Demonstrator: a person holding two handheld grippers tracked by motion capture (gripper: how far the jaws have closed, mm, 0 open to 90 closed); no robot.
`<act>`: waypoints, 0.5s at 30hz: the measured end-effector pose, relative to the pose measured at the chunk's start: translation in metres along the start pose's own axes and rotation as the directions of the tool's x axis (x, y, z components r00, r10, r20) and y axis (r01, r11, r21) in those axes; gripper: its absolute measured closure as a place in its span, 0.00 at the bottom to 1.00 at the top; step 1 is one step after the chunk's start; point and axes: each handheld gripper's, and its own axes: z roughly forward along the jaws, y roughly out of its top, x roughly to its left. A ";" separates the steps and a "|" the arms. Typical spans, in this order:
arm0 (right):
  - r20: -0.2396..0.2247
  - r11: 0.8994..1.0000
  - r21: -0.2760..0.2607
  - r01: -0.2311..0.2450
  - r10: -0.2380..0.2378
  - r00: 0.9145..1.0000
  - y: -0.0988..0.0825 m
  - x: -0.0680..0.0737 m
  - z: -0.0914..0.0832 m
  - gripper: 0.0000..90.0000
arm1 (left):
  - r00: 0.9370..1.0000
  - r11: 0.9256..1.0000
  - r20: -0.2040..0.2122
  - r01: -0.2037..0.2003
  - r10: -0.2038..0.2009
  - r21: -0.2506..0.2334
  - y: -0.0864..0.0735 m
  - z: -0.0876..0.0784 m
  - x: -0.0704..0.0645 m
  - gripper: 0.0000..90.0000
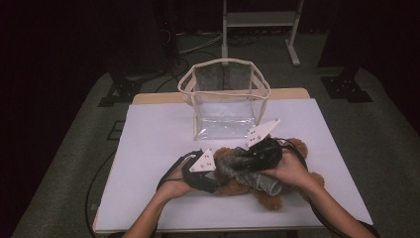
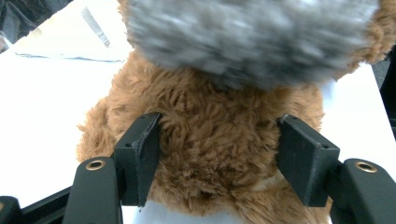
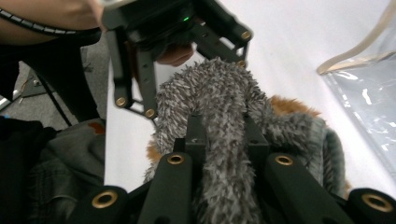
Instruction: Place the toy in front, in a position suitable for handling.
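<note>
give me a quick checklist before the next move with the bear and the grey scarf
1. Right gripper clamped on the grey scarf: ok, jaws pinch the fuzzy strip.
2. Left gripper steadying the teddy bear: cannot tell, the jaws flank its body but firm contact is unclear.
3. Scarf fully wrapped round the bear: not ok, one end hangs loose in the right gripper.
4. Bear resting on the table: ok.
5. Clear bag upright and open behind the bear: ok.
6. Cables free of the scarf: cannot tell.
</note>
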 end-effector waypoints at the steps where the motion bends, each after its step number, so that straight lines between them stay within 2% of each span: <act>1: -0.001 1.000 0.000 0.004 -0.004 1.000 -0.002 0.001 0.000 0.86 | 1.000 1.000 -0.002 0.004 -0.004 -0.001 0.000 0.000 0.000 0.38; 6: 0.010 1.000 -0.015 -0.003 0.003 1.000 -0.004 -0.002 -0.006 0.86 | 1.000 1.000 0.026 -0.002 0.002 0.006 0.000 -0.001 -0.001 0.38; 10: 0.051 0.999 -0.033 -0.013 0.015 0.999 -0.003 -0.007 -0.016 0.86 | 0.998 0.999 0.064 -0.028 0.026 0.021 -0.001 -0.002 -0.002 0.38; 13: 0.062 0.999 -0.032 -0.027 0.029 0.998 -0.008 -0.011 -0.020 0.86 | 0.998 0.999 0.061 -0.031 0.030 0.017 0.000 -0.004 -0.001 0.38; 15: 0.050 0.999 -0.035 -0.037 0.038 0.998 -0.013 -0.010 -0.017 0.86 | 0.998 1.000 0.055 -0.019 0.019 -0.006 0.002 -0.006 0.000 0.36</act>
